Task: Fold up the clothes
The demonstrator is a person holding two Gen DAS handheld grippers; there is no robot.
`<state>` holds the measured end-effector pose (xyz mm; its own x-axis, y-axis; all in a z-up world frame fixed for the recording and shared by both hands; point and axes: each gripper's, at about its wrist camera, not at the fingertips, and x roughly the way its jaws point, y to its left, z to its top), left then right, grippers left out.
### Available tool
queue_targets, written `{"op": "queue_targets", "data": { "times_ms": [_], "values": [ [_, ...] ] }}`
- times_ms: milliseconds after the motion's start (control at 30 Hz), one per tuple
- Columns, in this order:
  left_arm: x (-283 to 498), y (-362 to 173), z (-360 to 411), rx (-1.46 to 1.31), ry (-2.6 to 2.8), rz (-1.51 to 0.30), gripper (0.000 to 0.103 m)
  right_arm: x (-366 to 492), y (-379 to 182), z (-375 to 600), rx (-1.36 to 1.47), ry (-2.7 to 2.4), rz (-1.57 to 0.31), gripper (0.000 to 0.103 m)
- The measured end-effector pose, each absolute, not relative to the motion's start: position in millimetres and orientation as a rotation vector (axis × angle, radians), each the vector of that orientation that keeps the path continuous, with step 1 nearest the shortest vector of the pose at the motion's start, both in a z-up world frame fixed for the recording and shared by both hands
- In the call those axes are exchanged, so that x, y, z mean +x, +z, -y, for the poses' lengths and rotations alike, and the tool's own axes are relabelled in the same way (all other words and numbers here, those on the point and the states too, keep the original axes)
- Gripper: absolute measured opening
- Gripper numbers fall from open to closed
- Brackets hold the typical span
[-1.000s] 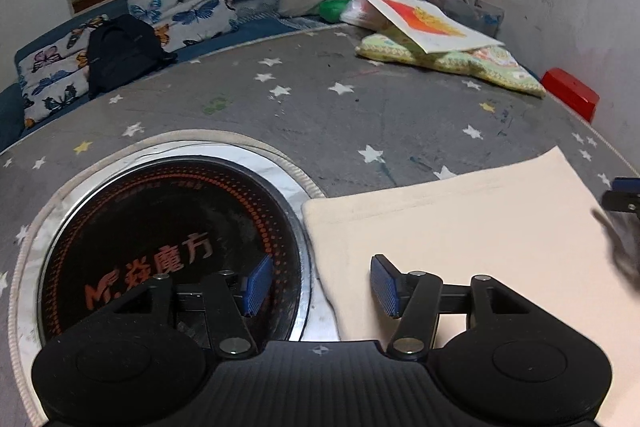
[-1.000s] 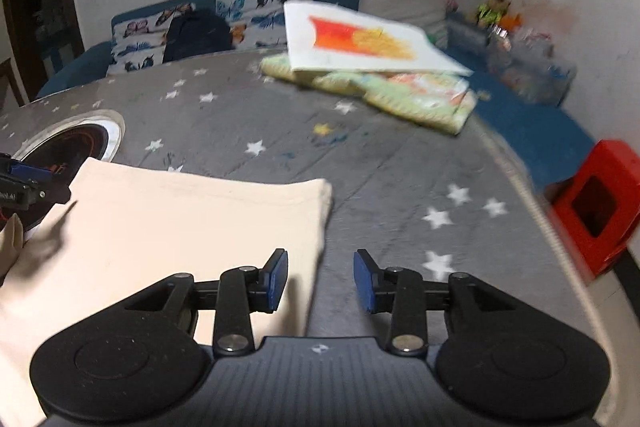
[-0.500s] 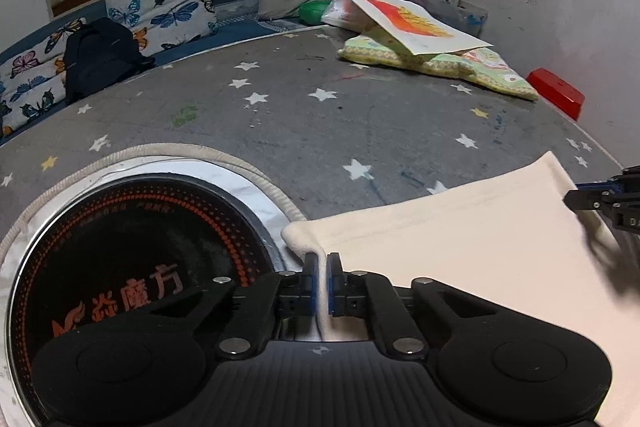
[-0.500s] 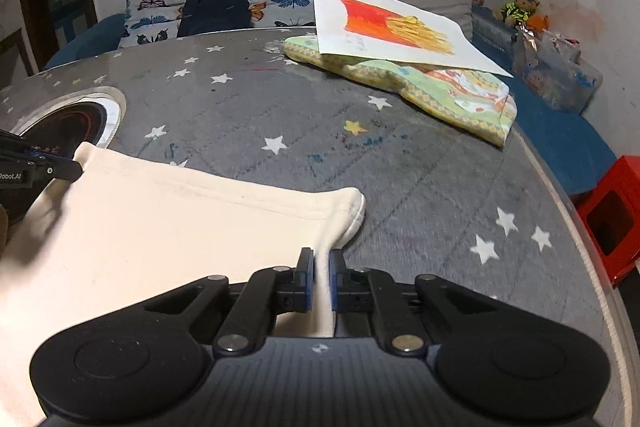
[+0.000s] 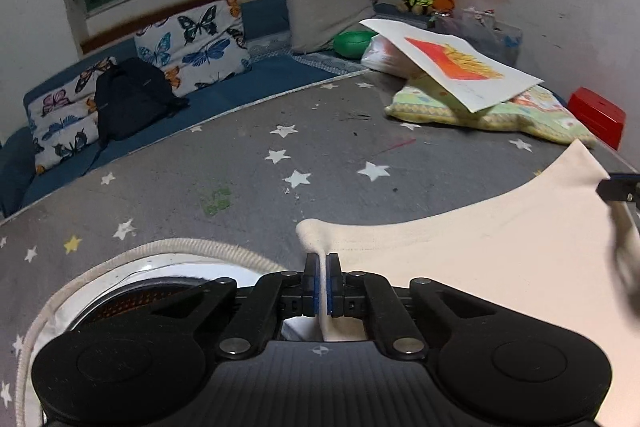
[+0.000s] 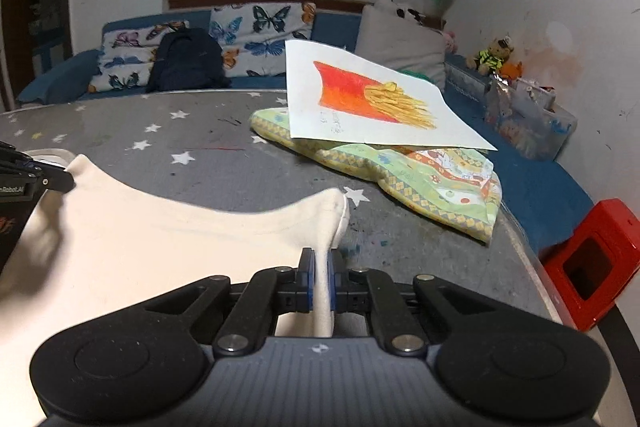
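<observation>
So we've got the left claw (image 5: 322, 285) pinched tight on one corner of the cream cloth (image 5: 480, 267), blue pads basically together with just the thin bit of fabric squeezed between them. The corner bunches up into a little peak right above the fingertips. Same deal on the other side: the right claw (image 6: 321, 281) is clamped on the opposite corner of the cloth (image 6: 160, 247), and we can see a strip of fabric running straight down through the gap between its pads.

The far edge of the cloth sags in a curve between the two pinched corners, so both corners sit a bit higher than the middle. The rest of it spreads out toward us over the gray star-print tabletop (image 5: 340, 155). From the left wrist view, the round black-and-orange disc with a white rim (image 5: 132, 303) is just beside the left claw, partly hidden under it.

Farther back on the tabletop there's a patterned green cushion (image 6: 432, 179) with a fries drawing (image 6: 372, 103) lying on top, well apart from the cloth. A red stool (image 6: 588, 259) sits off the tabletop edge on the right.
</observation>
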<state>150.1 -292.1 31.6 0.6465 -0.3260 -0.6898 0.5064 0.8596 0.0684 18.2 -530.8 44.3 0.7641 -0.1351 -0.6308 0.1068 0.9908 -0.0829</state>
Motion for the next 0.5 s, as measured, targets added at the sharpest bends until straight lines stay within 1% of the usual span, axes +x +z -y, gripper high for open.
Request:
{"op": "queue_targets", "data": {
  "times_ms": [67, 100, 133, 200, 267, 333, 433, 467, 500],
  "values": [
    [153, 29, 292, 0.266, -0.470, -0.738, 0.009, 15, 46, 531, -0.043, -0.123, -0.685, 0.009],
    [153, 29, 290, 0.268, -0.468, -0.739, 0.014, 14, 47, 530, -0.043, -0.119, -0.683, 0.010],
    [150, 29, 287, 0.269, -0.473, -0.735, 0.015, 12, 48, 530, -0.044, -0.115, -0.681, 0.013],
    [141, 33, 280, 0.268, -0.491, -0.726, 0.016, 9, 49, 530, -0.044, -0.107, -0.677, 0.016],
    [126, 41, 274, 0.268, -0.532, -0.712, 0.016, 5, 51, 530, -0.045, -0.097, -0.674, 0.016],
    [103, 49, 267, 0.276, -0.604, -0.683, 0.016, -12, 58, 526, -0.049, -0.059, -0.667, 0.017],
    [56, 60, 255, 0.304, -0.726, -0.640, 0.024, -53, 67, 517, -0.058, 0.014, -0.656, 0.018],
    [40, 62, 252, 0.313, -0.762, -0.631, 0.029, -63, 69, 514, -0.060, 0.029, -0.657, 0.018],
    [24, 64, 250, 0.324, -0.796, -0.627, 0.031, -77, 71, 510, -0.060, 0.050, -0.661, 0.019]
  ]
}}
